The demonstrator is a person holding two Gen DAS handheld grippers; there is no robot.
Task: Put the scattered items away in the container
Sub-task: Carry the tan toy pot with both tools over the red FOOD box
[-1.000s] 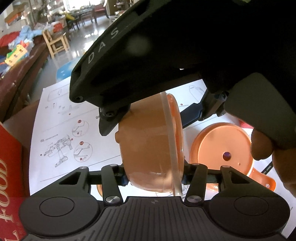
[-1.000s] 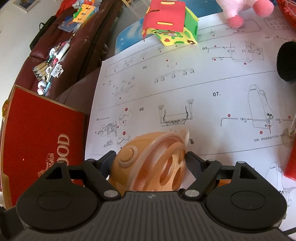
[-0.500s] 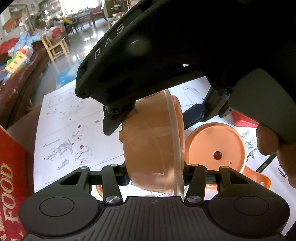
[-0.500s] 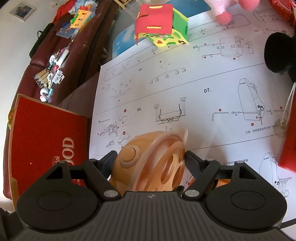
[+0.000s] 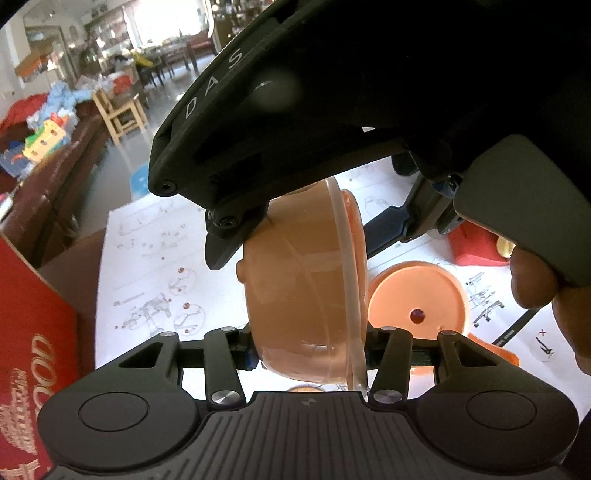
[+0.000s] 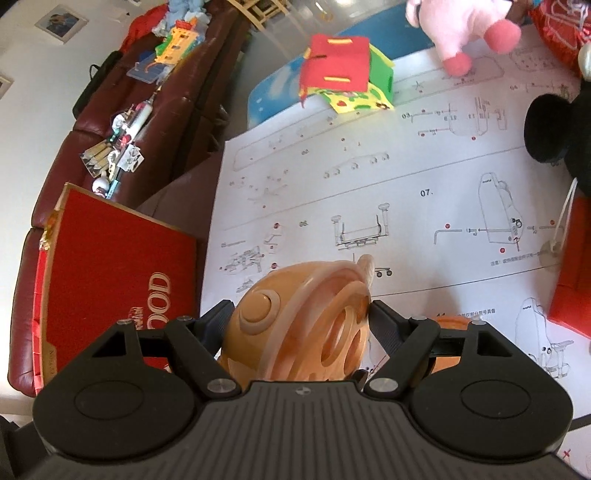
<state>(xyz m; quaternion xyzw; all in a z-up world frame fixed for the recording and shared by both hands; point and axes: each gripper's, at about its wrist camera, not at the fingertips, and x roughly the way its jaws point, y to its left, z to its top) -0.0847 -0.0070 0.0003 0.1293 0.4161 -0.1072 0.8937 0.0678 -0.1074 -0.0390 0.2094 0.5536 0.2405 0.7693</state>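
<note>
Both grippers are clamped on one and the same thing: a translucent orange plastic bowl [image 5: 306, 280] turned on its edge and held in the air above the white instruction sheet [image 6: 406, 177] that covers the table. The left gripper [image 5: 308, 350] pinches it across its depth, one finger on the rounded base side and one against the pale, thickened rim; the right gripper [image 5: 295, 236] comes in from above in the left wrist view and squeezes the same bowl across, its fingers clenched on the walls. In the right wrist view the bowl [image 6: 299, 325] shows a smooth, glossy dome with a raised round button on the base and oval cut-outs on the inner face, so it looks like a light, hard moulded toy piece. Holding it with two grippers at once is, I judge, either a handover or a way to turn it for stowing; which one, I cannot tell. Below it on the sheet lies a flat orange disc [image 5: 419, 295] with a small central hole, perhaps a matching lid, not yet picked up. A red cardboard box [image 6: 118, 280] with gold lettering lies at the left edge of the sheet and is the likeliest container, though its opening is not visible. Farther off rest a felt toy house [image 6: 343, 74] and a pink plush toy [image 6: 465, 33], soft and matte.
</note>
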